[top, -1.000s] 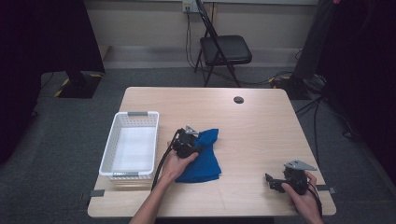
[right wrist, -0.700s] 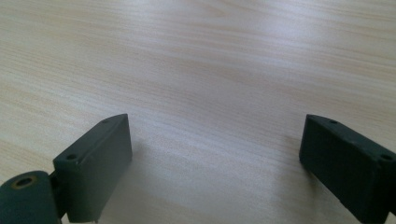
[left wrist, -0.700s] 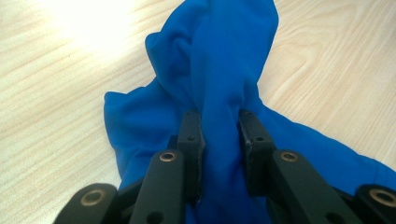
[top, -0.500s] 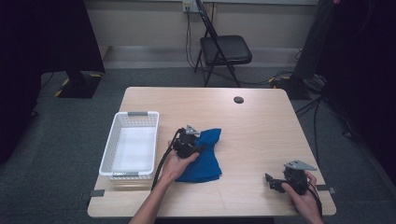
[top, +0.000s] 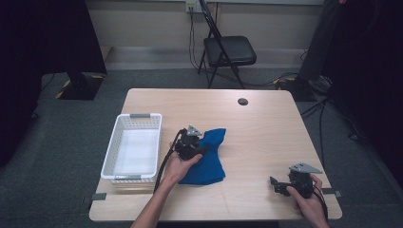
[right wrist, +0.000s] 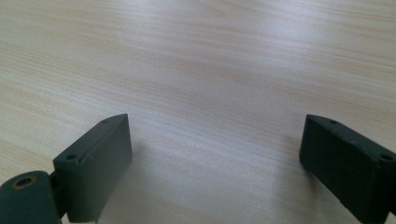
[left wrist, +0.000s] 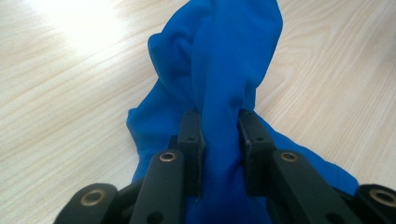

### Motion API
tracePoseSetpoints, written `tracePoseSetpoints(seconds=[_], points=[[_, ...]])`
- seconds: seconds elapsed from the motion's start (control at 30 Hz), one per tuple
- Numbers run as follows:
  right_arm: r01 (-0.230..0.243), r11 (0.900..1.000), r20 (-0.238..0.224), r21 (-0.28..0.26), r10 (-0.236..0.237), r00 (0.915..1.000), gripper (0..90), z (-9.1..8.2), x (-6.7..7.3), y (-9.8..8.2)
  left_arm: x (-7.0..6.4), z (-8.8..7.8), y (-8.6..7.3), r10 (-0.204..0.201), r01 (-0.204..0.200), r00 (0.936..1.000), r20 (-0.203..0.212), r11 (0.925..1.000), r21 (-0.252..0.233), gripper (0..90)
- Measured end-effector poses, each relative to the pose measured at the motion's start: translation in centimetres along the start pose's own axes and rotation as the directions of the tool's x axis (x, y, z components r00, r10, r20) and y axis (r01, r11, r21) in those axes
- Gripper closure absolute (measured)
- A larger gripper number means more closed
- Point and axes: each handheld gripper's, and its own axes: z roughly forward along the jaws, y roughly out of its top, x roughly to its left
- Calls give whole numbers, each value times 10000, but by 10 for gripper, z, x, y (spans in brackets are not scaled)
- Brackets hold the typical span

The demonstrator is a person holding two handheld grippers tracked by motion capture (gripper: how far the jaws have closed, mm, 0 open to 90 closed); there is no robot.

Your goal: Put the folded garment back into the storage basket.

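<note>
A blue cloth [top: 210,164] lies crumpled on the wooden table [top: 256,128], just right of the basket. My left gripper [top: 201,150] is shut on a bunched fold of it. In the left gripper view the fold of blue cloth [left wrist: 224,70] rises between the two black pads [left wrist: 190,140], which pinch it from both sides. My right gripper [top: 277,184] rests in a hand near the table's front right corner, well apart from the cloth. Its jaws stand wide open over bare wood in the right gripper view [right wrist: 215,140], with nothing between them.
A white plastic basket [top: 138,116] stands empty at the table's left side, close to the left hand. A small black round disc [top: 243,101] sits near the far edge. A black folding chair [top: 228,50] stands on the floor beyond the table.
</note>
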Motion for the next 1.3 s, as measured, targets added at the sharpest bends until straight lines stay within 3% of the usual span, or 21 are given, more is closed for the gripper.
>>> tracePoseSetpoints(seconds=[1.3], points=[[8,10000,-7,-1,-8,10000,81,0,0,0,-11,-29,14,603,-609,9981,-109,9952,-769,743]])
